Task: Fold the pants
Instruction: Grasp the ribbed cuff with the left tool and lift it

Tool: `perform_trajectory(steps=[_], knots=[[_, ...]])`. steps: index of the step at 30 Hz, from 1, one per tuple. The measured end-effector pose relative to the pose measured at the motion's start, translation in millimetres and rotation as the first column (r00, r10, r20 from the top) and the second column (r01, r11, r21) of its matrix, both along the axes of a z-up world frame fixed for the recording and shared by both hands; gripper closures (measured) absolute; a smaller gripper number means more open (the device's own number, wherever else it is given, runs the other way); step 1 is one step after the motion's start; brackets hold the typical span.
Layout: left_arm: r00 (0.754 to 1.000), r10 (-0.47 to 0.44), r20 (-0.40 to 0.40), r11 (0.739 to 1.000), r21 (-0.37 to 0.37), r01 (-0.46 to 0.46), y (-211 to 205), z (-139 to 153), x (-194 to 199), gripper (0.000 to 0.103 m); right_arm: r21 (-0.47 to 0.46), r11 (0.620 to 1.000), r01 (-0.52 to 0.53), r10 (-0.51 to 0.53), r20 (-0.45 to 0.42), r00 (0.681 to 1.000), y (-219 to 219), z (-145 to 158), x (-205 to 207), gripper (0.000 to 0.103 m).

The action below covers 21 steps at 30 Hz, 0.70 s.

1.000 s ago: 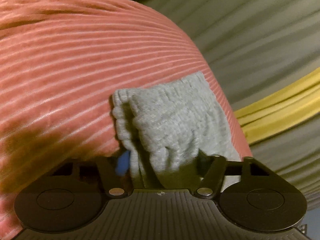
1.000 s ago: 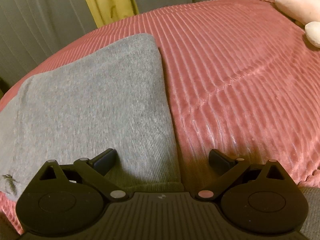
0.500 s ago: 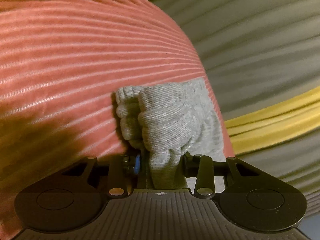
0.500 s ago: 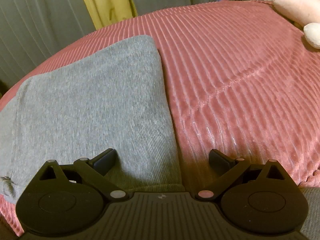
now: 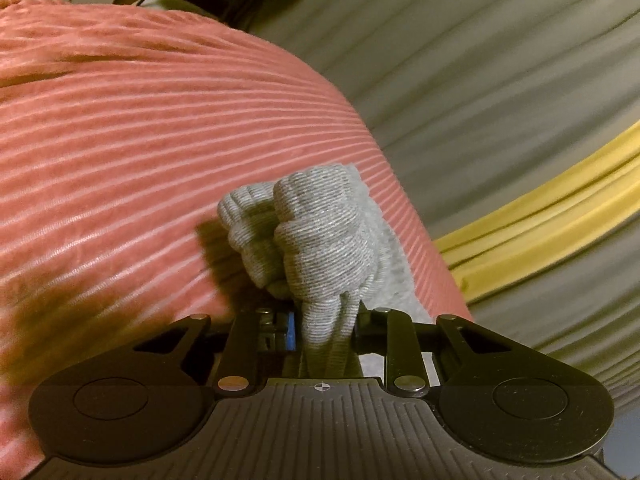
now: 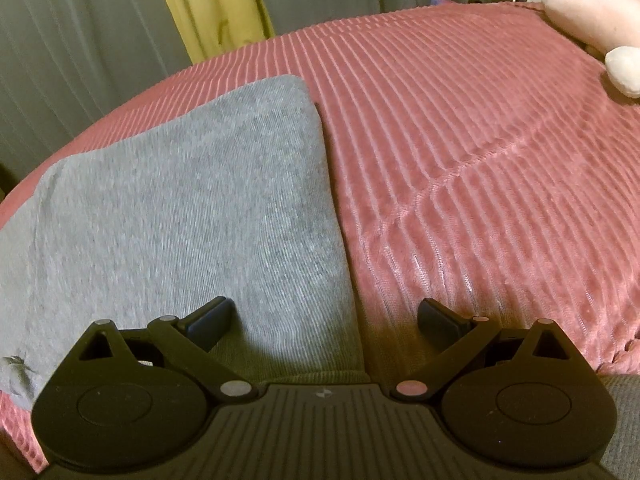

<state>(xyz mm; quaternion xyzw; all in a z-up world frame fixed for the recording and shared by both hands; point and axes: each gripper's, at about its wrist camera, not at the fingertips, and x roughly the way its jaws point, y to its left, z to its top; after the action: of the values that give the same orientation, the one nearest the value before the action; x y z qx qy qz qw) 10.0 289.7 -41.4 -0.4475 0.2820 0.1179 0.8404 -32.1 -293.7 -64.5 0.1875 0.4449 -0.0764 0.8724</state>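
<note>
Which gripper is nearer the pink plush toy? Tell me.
Right. The right gripper hangs open over the grey pants, with the plush toy far across the bed; the left gripper's view shows no toy.

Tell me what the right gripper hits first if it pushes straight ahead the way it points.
Probably the gray pants: the open right gripper points down over their right edge, where the pink bedspread begins. Depth is unclear.

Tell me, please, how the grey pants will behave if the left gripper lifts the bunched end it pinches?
Probably floppy: the grey pants already crumple into soft folds where the left gripper, whose jaws have just been closing, pinches them. The free part would likely sag and drag over the ribbed pink bedspread. Slipping seems unlikely, since the knit looks thick.
</note>
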Motion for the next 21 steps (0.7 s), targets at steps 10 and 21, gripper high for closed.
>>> perform_trajectory(steps=[10,21], knots=[[1.000,0.004,0.007,1.000,0.012,-0.004,-6.1,11.6,4.5,0.077,0.005,1.000,0.002,-0.002,0.003,1.000,2.3,0.4,-0.3,0.004],[0.996,-0.051,0.071,0.995,0.084,0.045,-24.3,46.2,5.8,0.078,0.006,1.000,0.003,-0.003,0.003,1.000,3.1,0.1,0.7,0.004]])
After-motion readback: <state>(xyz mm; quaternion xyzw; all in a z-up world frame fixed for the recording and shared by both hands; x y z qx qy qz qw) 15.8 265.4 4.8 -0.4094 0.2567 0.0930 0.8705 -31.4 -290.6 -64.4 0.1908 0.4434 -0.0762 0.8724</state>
